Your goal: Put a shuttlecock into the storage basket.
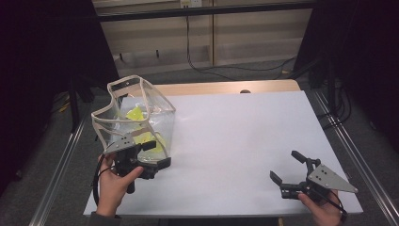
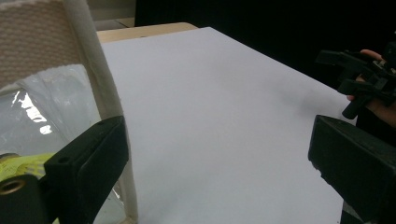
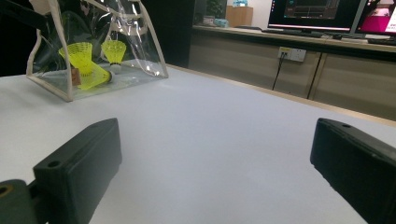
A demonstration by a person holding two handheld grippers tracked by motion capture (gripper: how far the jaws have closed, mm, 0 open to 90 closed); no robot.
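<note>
A clear plastic bag (image 1: pixel 120 120) with beige trim stands upright at the table's left, holding yellow shuttlecocks (image 1: pixel 136 114). My left gripper (image 1: pixel 157 155) is open at the bag's near right corner. In the left gripper view the bag's trim (image 2: pixel 32 42) runs down beside the left jaw of that gripper (image 2: pixel 219 172), with a bit of a yellow shuttlecock (image 2: pixel 23 163) behind it. My right gripper (image 1: pixel 285 165) is open and holds nothing above the table's near right corner. Its own view looks past the gripper (image 3: pixel 215 172) across to the bag (image 3: pixel 140 42) and its shuttlecocks (image 3: pixel 81 53).
The white tabletop (image 1: pixel 244 136) stretches between the two grippers, with a wooden strip (image 1: pixel 226 88) at its far edge. Metal rails (image 1: pixel 61 165) run along both sides. Cables (image 1: pixel 226 70) lie on the floor beyond. Monitors (image 3: pixel 322 14) stand on a counter behind.
</note>
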